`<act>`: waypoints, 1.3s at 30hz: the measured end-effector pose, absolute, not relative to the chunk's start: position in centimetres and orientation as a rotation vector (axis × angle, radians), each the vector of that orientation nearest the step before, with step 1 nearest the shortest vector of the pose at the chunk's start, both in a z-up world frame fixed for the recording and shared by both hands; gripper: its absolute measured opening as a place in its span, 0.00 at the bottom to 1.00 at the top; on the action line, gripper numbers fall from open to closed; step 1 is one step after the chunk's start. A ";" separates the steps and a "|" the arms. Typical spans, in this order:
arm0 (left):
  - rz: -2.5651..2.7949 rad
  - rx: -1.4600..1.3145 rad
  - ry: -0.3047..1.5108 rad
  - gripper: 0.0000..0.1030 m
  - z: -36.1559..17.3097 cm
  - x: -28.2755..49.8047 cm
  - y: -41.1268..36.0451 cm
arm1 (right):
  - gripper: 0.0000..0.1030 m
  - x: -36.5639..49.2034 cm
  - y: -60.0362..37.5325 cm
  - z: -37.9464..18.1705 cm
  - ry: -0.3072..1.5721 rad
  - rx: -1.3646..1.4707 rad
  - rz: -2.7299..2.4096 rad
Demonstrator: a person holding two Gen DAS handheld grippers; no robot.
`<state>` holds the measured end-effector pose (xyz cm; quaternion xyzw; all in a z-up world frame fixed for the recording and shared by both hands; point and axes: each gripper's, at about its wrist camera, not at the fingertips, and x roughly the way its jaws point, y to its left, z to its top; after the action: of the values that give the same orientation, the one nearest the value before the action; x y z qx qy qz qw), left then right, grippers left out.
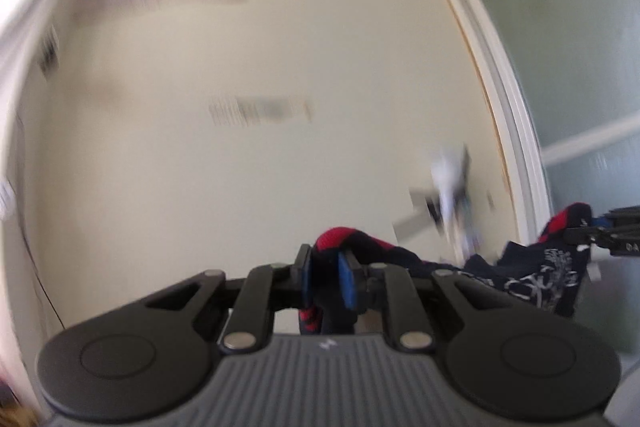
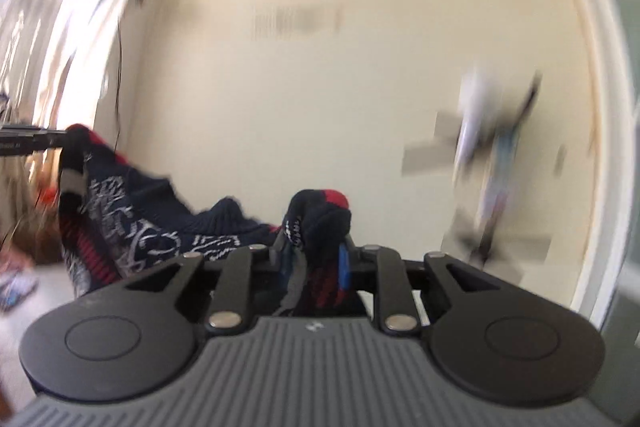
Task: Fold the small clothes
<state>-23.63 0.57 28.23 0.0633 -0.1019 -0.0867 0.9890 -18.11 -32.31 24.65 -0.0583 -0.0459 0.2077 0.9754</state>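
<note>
Holding the navy-and-red garment (image 1: 532, 277) aloft before a cream wall (image 1: 280, 67), I had my left tool (image 1: 326, 281) and right tool (image 2: 314, 263) each clamped on one end. It sagged between them, unfolded; every fold remained, I judged.

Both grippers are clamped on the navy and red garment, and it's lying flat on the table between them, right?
Not quite. The left gripper and right gripper are both clamped on the navy and red garment, but it is not lying flat on a table. It hangs in the air, sagging between them in front of the wall. The right wrist view shows this best.
</note>
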 end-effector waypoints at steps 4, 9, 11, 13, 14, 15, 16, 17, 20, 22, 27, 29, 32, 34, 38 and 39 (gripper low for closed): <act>-0.094 0.108 -0.355 0.14 33.4 -27.4 0.3 | 0.24 -22.7 -31.2 30.5 -0.345 -0.139 0.368; -0.013 0.137 -0.430 0.14 37.0 -27.4 -0.8 | 0.23 -25.4 -31.2 36.2 -0.493 -0.158 0.331; -0.017 0.143 -0.398 0.14 37.2 -25.5 -1.1 | 0.22 -24.8 -31.0 37.4 -0.483 -0.177 0.319; -0.028 0.139 -0.341 0.14 36.5 -22.5 -1.3 | 0.22 -23.6 -30.9 37.6 -0.456 -0.198 0.294; -0.026 0.139 -0.308 0.14 35.6 -21.0 -1.4 | 0.21 -22.7 -31.0 37.5 -0.429 -0.200 0.289; -0.028 0.138 -0.276 0.14 34.5 -19.3 -1.6 | 0.21 -21.9 -31.2 37.1 -0.400 -0.199 0.287; -0.030 0.142 -0.235 0.14 33.4 -17.4 -1.8 | 0.21 -20.6 -31.1 36.5 -0.368 -0.197 0.285; -0.033 0.146 -0.188 0.14 32.0 -15.4 -2.2 | 0.21 -19.8 -31.2 35.8 -0.336 -0.195 0.276; -0.023 0.161 -0.034 0.14 27.3 -8.4 -3.3 | 0.21 -14.7 -31.5 32.8 -0.190 -0.177 0.252; -0.013 0.186 0.061 0.19 23.3 -3.0 -4.5 | 0.21 -9.9 -31.6 29.5 -0.064 -0.161 0.228; 0.100 0.347 0.491 0.15 8.4 10.0 -8.1 | 0.40 5.0 -30.9 15.5 0.329 -0.190 0.081; 0.057 0.339 0.522 0.18 5.0 9.6 -7.2 | 0.39 6.7 -32.5 10.6 0.459 -0.189 0.023; 0.011 0.338 0.473 0.22 3.2 6.1 -4.9 | 0.44 3.5 -37.0 7.6 0.500 -0.058 0.092; -0.052 0.294 0.484 0.23 2.8 3.6 -3.1 | 0.55 -0.1 -39.6 6.4 0.514 -0.007 0.118; -0.172 0.256 0.536 0.23 3.0 0.1 -2.3 | 0.66 -4.0 -42.1 4.9 0.589 0.067 0.199; -0.196 0.251 0.541 0.23 2.6 -0.7 -2.6 | 0.66 -4.5 -42.0 4.1 0.606 0.073 0.198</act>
<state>-0.70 -2.56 2.58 0.1234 0.2660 -0.0963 0.9512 -4.51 -42.03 4.08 0.0357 0.2980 0.0972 0.9489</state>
